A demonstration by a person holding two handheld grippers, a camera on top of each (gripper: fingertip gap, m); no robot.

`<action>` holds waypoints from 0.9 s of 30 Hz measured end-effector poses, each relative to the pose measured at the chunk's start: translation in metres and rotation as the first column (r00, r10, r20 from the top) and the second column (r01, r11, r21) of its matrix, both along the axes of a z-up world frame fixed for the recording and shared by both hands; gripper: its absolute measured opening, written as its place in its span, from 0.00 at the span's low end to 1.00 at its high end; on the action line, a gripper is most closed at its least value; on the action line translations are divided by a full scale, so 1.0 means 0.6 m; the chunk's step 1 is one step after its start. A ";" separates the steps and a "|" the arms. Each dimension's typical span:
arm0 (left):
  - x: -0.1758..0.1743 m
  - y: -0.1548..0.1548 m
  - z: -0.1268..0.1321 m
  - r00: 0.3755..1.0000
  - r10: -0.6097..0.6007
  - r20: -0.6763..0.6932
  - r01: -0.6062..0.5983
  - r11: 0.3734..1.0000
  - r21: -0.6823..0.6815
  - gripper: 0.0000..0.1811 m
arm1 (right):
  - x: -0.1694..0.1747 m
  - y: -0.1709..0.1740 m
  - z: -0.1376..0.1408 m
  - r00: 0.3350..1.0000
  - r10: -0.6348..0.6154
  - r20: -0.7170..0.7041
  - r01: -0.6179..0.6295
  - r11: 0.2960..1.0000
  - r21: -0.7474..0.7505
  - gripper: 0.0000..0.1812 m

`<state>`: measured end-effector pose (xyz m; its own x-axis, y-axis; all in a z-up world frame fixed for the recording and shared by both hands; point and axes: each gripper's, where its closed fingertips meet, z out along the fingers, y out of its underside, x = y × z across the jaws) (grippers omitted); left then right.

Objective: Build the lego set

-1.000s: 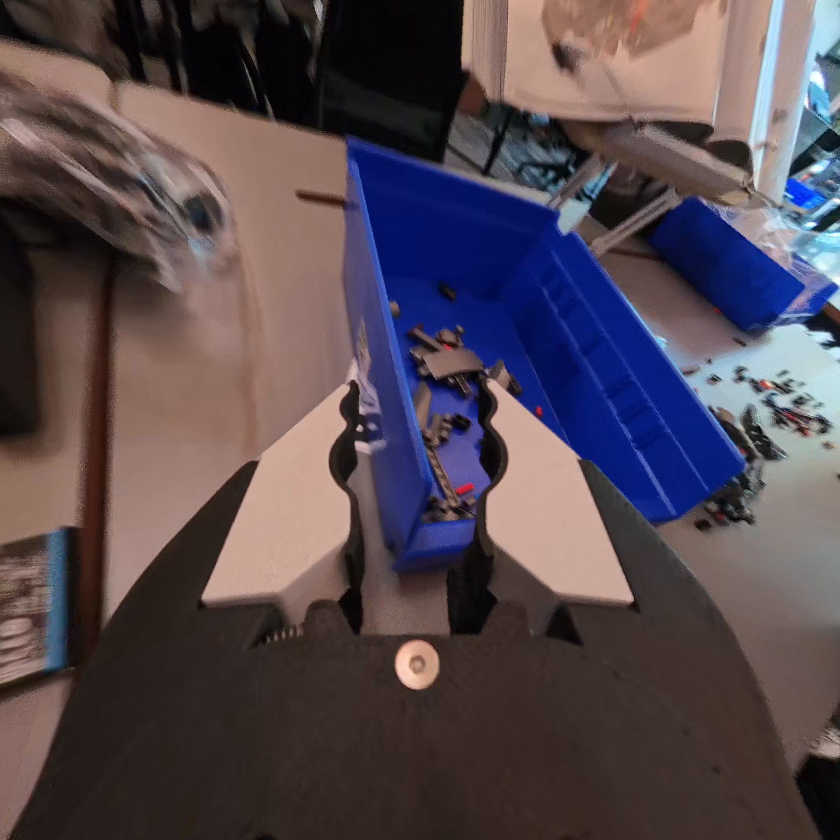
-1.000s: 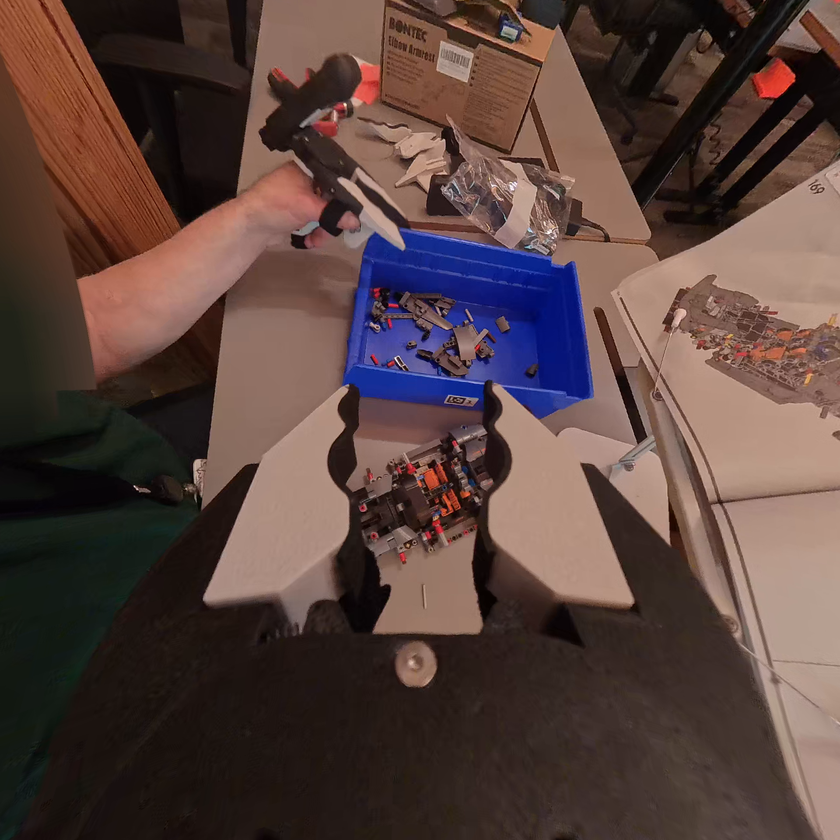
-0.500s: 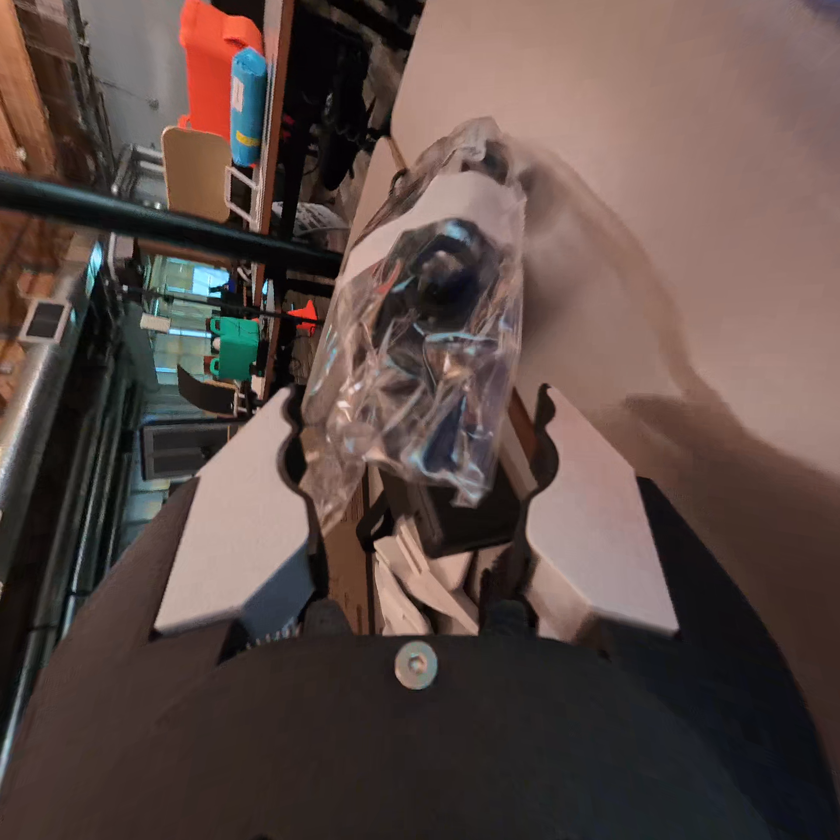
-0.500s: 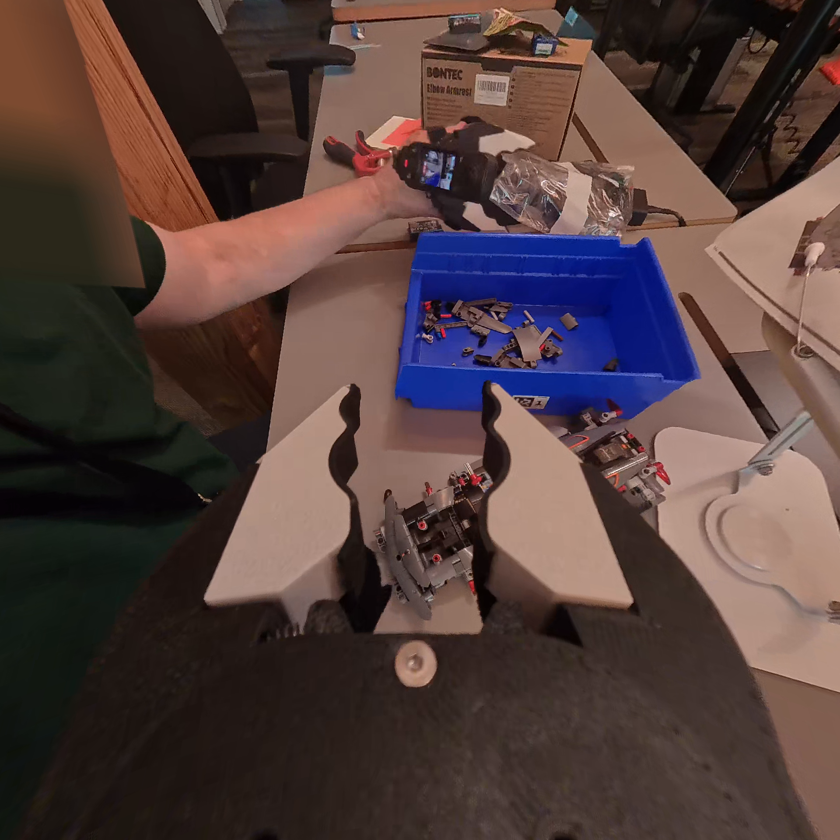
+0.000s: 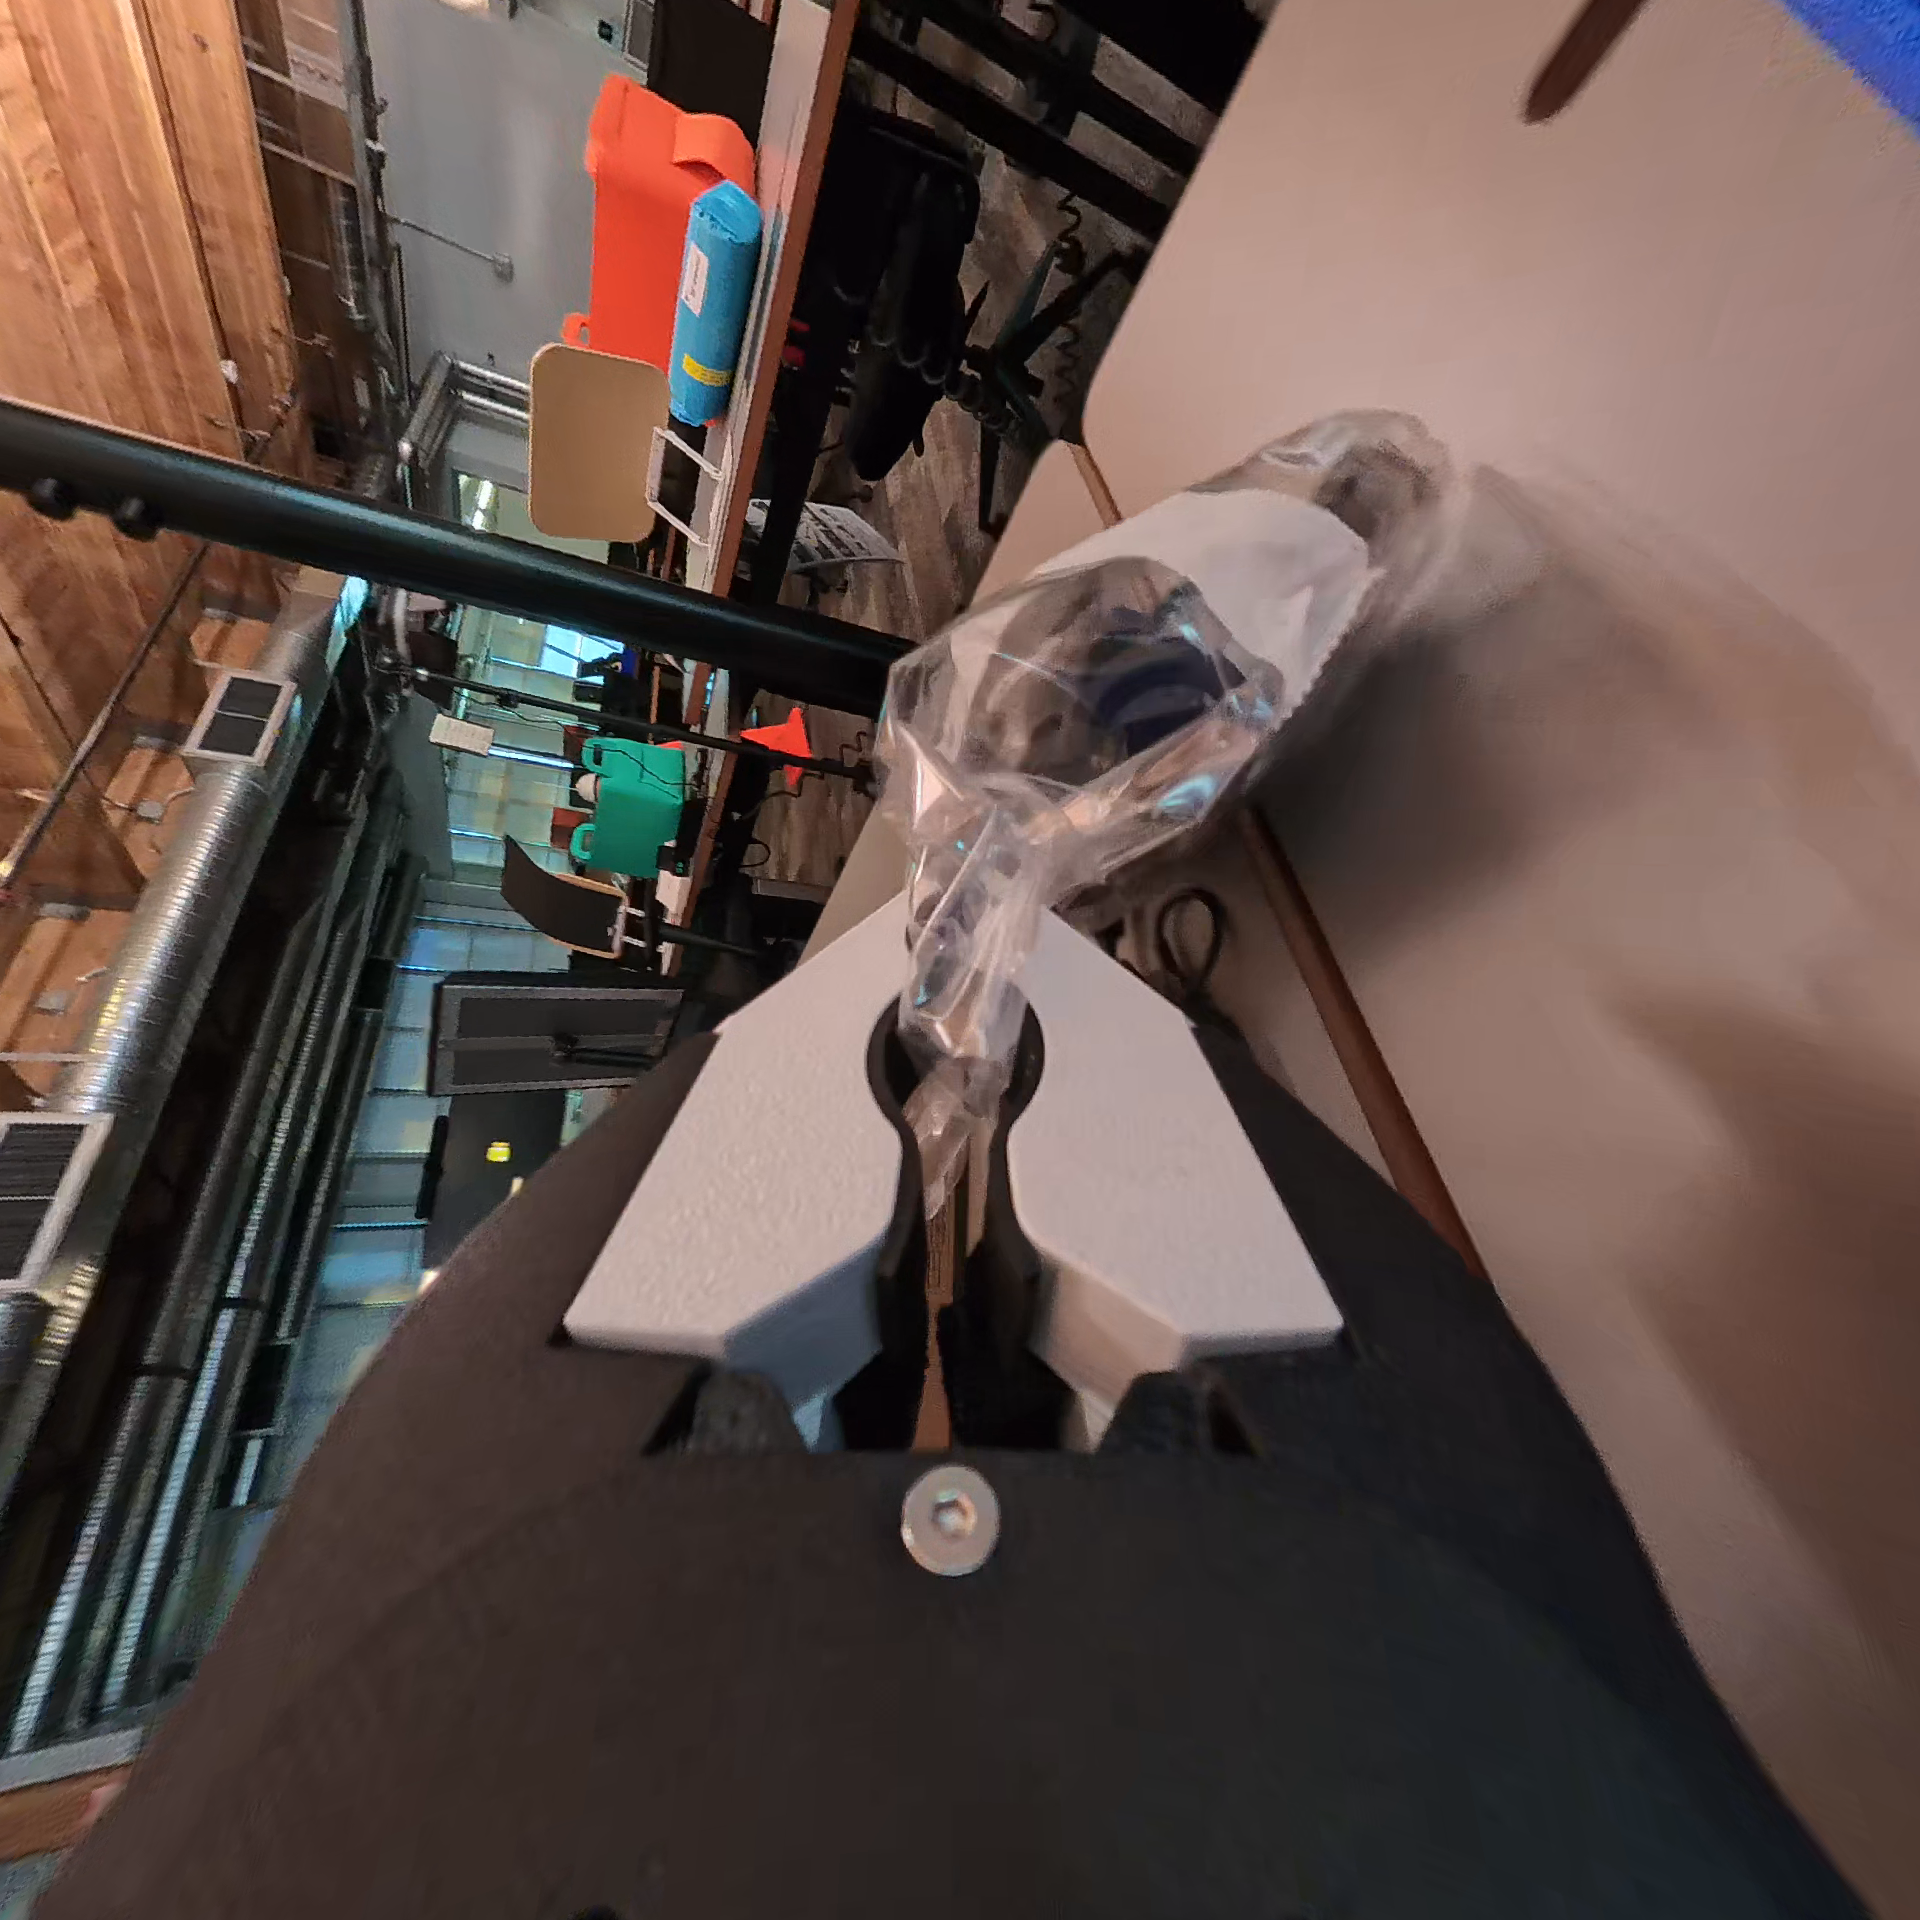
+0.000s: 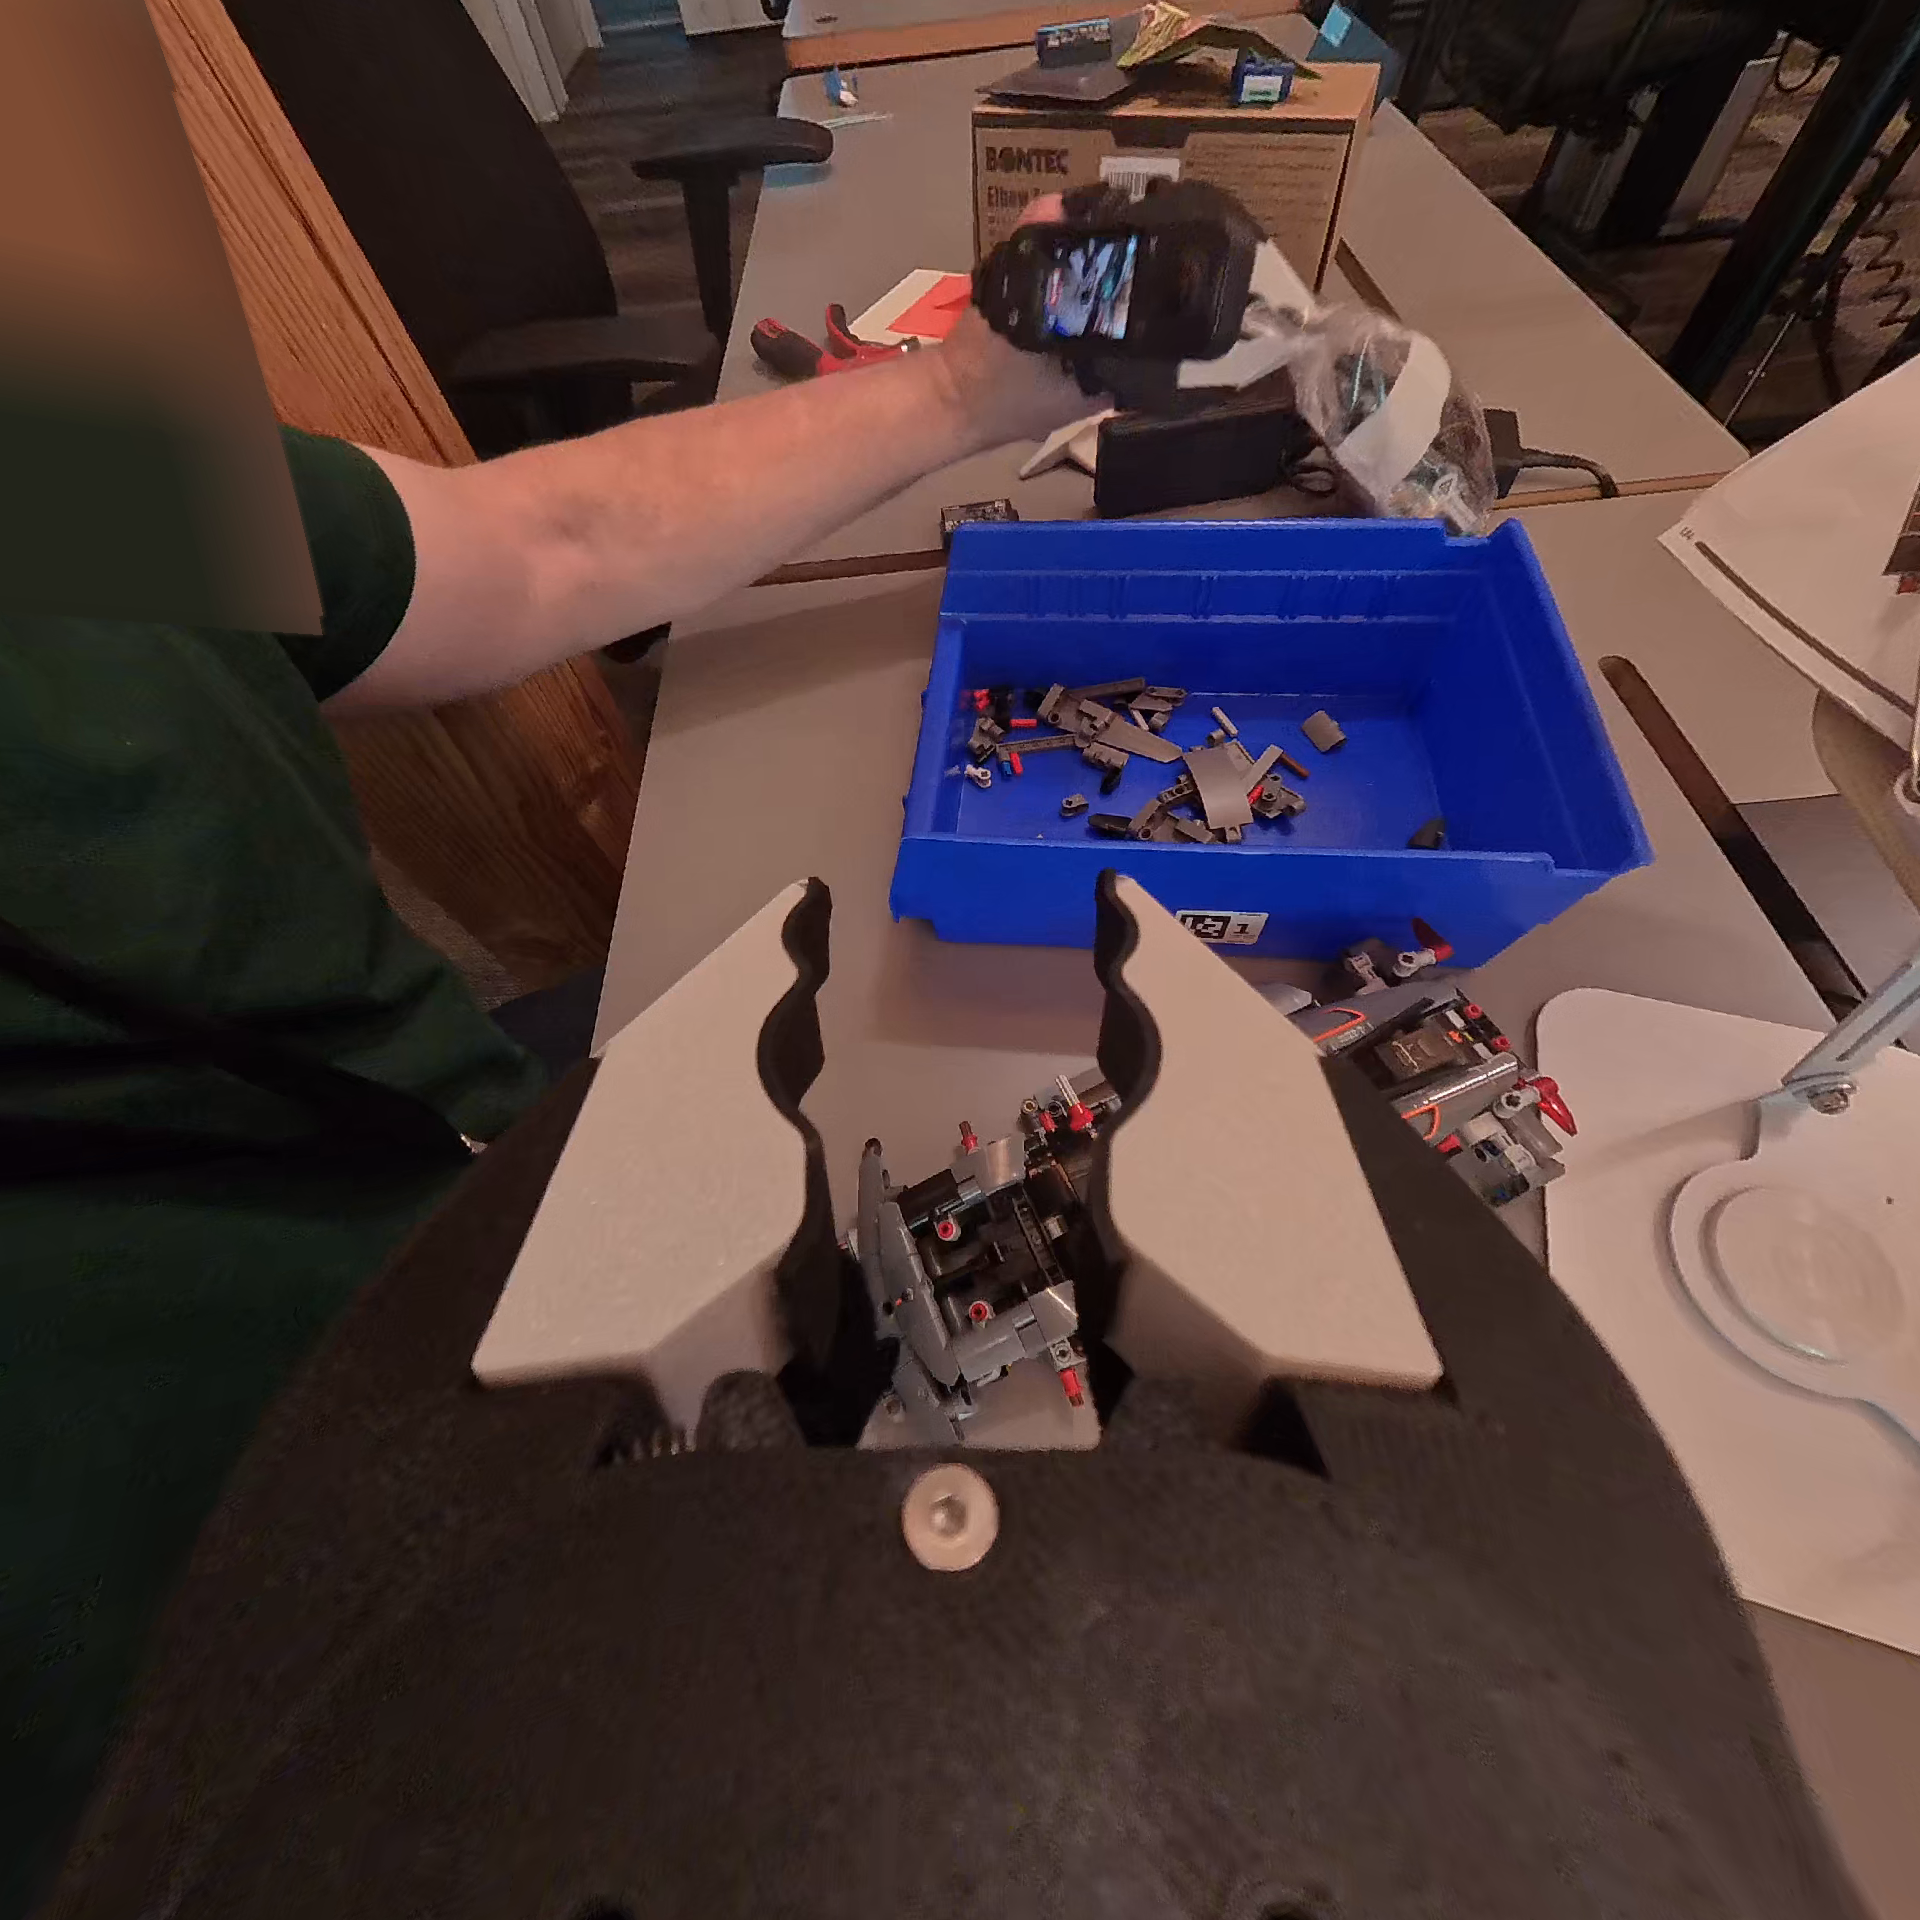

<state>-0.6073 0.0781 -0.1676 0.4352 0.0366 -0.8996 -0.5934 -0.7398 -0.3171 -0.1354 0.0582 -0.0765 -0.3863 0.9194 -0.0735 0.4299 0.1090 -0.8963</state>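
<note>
My left claw (image 5: 961,997) is clamped on the neck of a clear plastic bag (image 5: 1091,727) of parts; my right claw (image 6: 961,904) gapes over the half-built lego model (image 6: 977,1257). Printed cardboard box (image 6: 1164,156); labelled blue bin (image 6: 1247,914).
</note>
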 end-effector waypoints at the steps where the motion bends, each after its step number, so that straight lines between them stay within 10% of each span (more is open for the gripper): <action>1: -0.006 0.006 0.013 0.999 0.001 0.037 -0.001 1.000 0.019 0.00 | 0.000 0.000 -0.001 1.000 0.001 -0.001 -0.001 1.000 -0.002 0.28; 18: -0.033 0.042 0.184 0.939 0.098 0.329 -0.099 0.995 -0.015 0.00 | 0.042 0.008 -0.013 1.000 0.003 -0.024 -0.005 0.995 -0.098 0.28; 27: 0.016 0.018 0.162 0.869 0.168 0.465 -0.171 0.985 -0.036 0.00 | 0.075 -0.001 -0.014 0.998 0.033 -0.050 -0.041 0.987 -0.154 0.28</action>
<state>-0.5977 0.0889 -0.0704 0.7891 0.1525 -0.5950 -0.2425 -0.8126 -0.5299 -0.0905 0.0576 -0.0848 -0.4263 0.8835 -0.1944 0.3849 -0.0173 -0.9228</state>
